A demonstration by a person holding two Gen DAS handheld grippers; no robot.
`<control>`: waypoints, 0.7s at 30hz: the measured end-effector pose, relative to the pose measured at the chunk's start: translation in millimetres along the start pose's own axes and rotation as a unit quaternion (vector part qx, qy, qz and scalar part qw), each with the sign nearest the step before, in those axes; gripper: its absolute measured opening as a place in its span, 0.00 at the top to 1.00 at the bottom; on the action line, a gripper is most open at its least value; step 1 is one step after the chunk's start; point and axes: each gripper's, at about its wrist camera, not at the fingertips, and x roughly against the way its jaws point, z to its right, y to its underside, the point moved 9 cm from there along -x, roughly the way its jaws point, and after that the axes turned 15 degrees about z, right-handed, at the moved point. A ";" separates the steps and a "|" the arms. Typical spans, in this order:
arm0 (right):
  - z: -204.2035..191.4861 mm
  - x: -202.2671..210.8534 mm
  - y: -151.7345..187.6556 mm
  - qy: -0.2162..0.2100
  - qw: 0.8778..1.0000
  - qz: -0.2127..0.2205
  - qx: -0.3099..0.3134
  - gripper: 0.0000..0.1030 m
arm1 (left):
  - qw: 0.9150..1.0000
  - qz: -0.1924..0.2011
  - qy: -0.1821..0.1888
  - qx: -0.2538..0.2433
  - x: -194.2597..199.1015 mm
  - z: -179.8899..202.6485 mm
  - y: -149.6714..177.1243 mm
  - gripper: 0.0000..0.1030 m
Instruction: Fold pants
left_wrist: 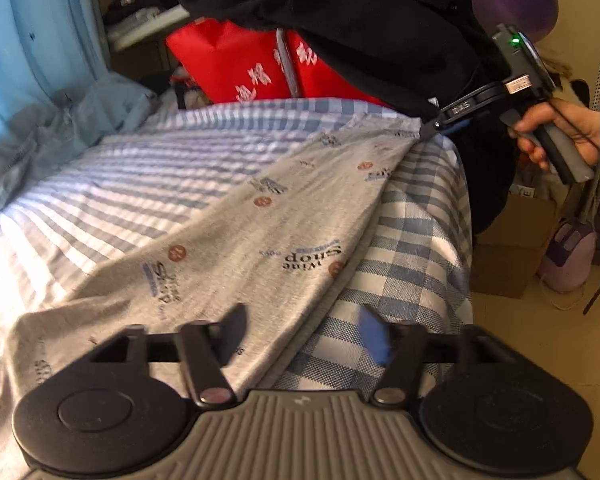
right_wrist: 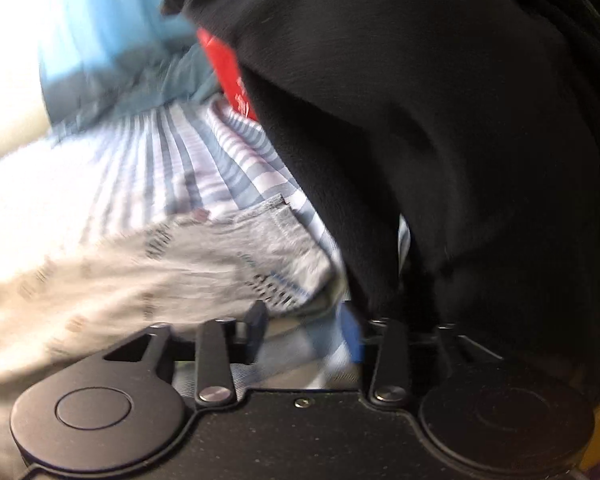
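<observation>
Grey printed pants lie stretched flat across a blue-and-white checked bed sheet. In the left wrist view my left gripper hovers over the near end of the pants. It is open, and only the pants' edge and the sheet show between its fingers. At the far end, a hand holds my right gripper at the pants' corner. The blurred right wrist view shows the right gripper open just short of the grey hem, with the sheet visible in the gap.
A black garment hangs over the far right of the bed, close to the right gripper. A red bag and a blue curtain stand behind. Beyond the bed's right edge, a cardboard box sits on the floor.
</observation>
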 end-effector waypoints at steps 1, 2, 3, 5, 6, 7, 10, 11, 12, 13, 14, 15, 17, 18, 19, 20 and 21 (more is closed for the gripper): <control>1.3 2.9 2.5 -0.015 0.999 -0.004 -0.037 0.48 | 1.000 0.003 -0.001 -0.008 2.3 2.2 -0.4 0.27; 0.6 2.7 5.1 -0.032 0.997 -0.009 -0.073 0.48 | 1.000 0.005 -0.004 -0.013 4.2 3.3 -0.6 0.25; 0.1 2.6 7.8 -0.049 0.993 -0.012 -0.110 0.48 | 1.000 0.006 -0.010 -0.016 5.7 3.5 0.1 0.20; -4.5 -0.6 11.3 -0.076 0.984 -0.015 -0.158 0.47 | 0.999 0.010 -0.031 -0.016 9.2 1.7 0.2 0.11; -8.2 -4.1 13.3 -0.084 0.982 -0.019 -0.170 0.45 | 0.999 0.012 -0.043 -0.012 11.1 -0.8 0.9 0.08; -13.3 -8.9 16.3 -0.089 0.980 -0.025 -0.176 0.43 | 0.999 0.010 -0.053 -0.005 13.7 -4.4 2.3 0.07; -20.5 -22.5 19.5 -0.087 0.975 -0.020 -0.202 0.40 | 0.998 -0.002 -0.065 0.027 20.3 -17.1 11.6 0.06; -19.9 -26.3 18.7 -0.085 0.972 -0.014 -0.219 0.40 | 0.997 -0.009 -0.069 0.037 21.5 -20.9 15.3 0.06; -18.1 -30.7 17.7 -0.082 0.968 -0.007 -0.238 0.41 | 0.996 -0.015 -0.075 0.048 23.6 -26.7 19.9 0.06; -15.0 -34.0 17.4 -0.075 0.965 0.000 -0.253 0.50 | 0.995 -0.021 -0.081 0.057 25.0 -31.2 23.8 0.06; -10.4 -38.7 18.0 -0.058 0.962 0.004 -0.266 0.59 | 0.994 -0.027 -0.087 0.066 27.8 -36.9 28.2 0.06; -3.7 -40.7 18.8 -0.037 0.960 0.009 -0.277 0.79 | 0.993 -0.031 -0.092 0.073 29.4 -40.7 30.9 0.06; 9.0 -41.7 17.9 -0.008 0.954 0.025 -0.299 0.90 | 0.990 -0.037 -0.103 0.086 34.8 -49.5 37.0 0.06; 15.4 -42.8 13.1 0.003 0.952 0.036 -0.304 0.91 | 0.989 -0.039 -0.106 0.092 37.2 -52.8 39.8 0.06; 18.5 -43.6 9.9 0.011 0.953 0.045 -0.298 0.96 | 0.988 -0.041 -0.108 0.100 39.6 -56.7 43.3 0.06; 18.8 -44.3 5.8 0.013 0.957 0.050 -0.285 0.97 | 0.987 -0.044 -0.110 0.109 41.0 -59.6 46.9 0.06; 17.3 -44.1 0.4 0.015 0.961 0.057 -0.270 0.98 | 0.986 -0.048 -0.112 0.117 42.1 -62.4 50.5 0.06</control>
